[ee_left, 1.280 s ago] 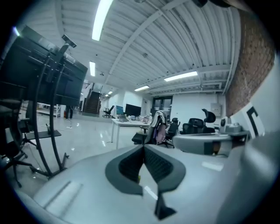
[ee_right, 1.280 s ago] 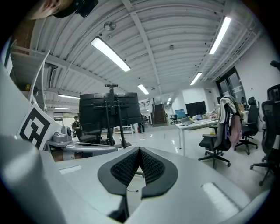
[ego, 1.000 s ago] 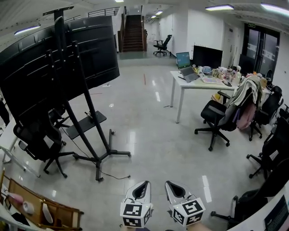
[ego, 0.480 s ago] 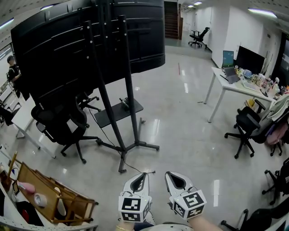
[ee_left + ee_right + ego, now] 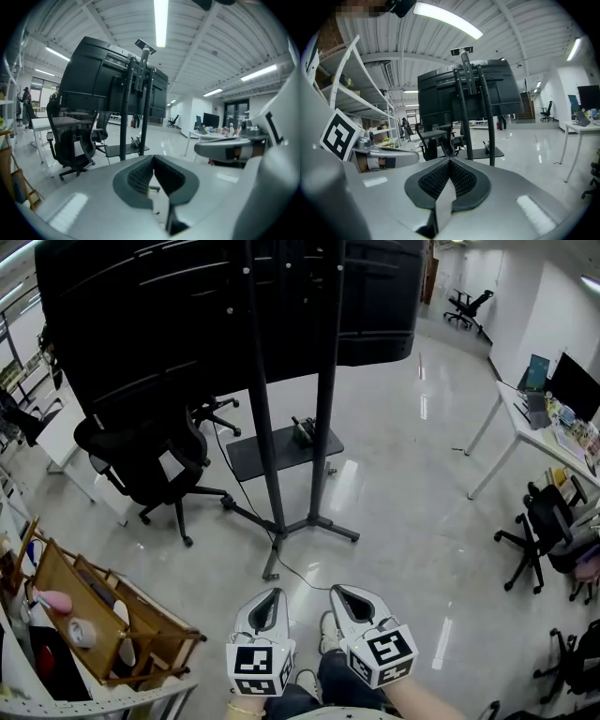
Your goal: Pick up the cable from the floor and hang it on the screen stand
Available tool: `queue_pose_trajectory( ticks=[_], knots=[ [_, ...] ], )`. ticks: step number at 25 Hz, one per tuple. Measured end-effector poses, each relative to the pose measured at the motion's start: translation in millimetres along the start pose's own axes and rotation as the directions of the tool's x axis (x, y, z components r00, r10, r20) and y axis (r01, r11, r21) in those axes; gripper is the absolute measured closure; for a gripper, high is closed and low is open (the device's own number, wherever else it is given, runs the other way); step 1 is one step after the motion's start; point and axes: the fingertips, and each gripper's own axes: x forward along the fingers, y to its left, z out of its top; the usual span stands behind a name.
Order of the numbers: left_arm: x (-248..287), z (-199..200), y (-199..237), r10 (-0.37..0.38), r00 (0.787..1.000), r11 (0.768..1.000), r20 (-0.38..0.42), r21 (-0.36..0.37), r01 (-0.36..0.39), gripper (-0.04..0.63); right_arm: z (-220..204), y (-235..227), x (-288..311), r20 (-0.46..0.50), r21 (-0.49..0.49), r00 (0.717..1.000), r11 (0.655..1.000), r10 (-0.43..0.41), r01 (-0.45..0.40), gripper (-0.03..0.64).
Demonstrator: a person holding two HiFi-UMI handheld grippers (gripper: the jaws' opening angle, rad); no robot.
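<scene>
The screen stand point(image 5: 322, 427) rises in the upper middle of the head view, carrying a big black screen point(image 5: 187, 306) seen from behind. A thin black cable point(image 5: 305, 579) trails on the floor from the stand's base toward me. Both grippers sit low in that view, short of the cable. My left gripper point(image 5: 266, 607) is shut with nothing in it. My right gripper point(image 5: 349, 600) is shut too and holds nothing. The stand point(image 5: 124, 117) appears ahead in the left gripper view, and the stand point(image 5: 487, 112) also stands beyond the jaws in the right gripper view.
A black office chair point(image 5: 150, 460) stands left of the stand, beside its small shelf point(image 5: 284, 448). A wooden rack point(image 5: 103, 615) sits at lower left. A white desk point(image 5: 525, 418) and more chairs point(image 5: 539, 531) are on the right. My shoes point(image 5: 328, 634) show between the grippers.
The head view has swung and drawn closer, so the stand has come from the left to the middle and looms larger. Both grippers stay shut and low in view.
</scene>
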Motion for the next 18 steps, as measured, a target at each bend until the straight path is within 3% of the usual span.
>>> queue_pose_trajectory(
  ticks=[12, 18],
  knots=[
    [170, -22, 116, 0.234, 0.971, 0.967, -0.047, -0.095, -0.237, 0.588, -7, -67, 242, -0.119, -0.093, 0.967, 0.967, 0.227, -0.238, 0.617],
    [247, -62, 181, 0.329, 0.941, 0.937, -0.076, -0.093, -0.335, 0.588, -49, -70, 358, -0.155, -0.142, 0.944, 0.939, 0.292, -0.314, 0.617]
  ],
)
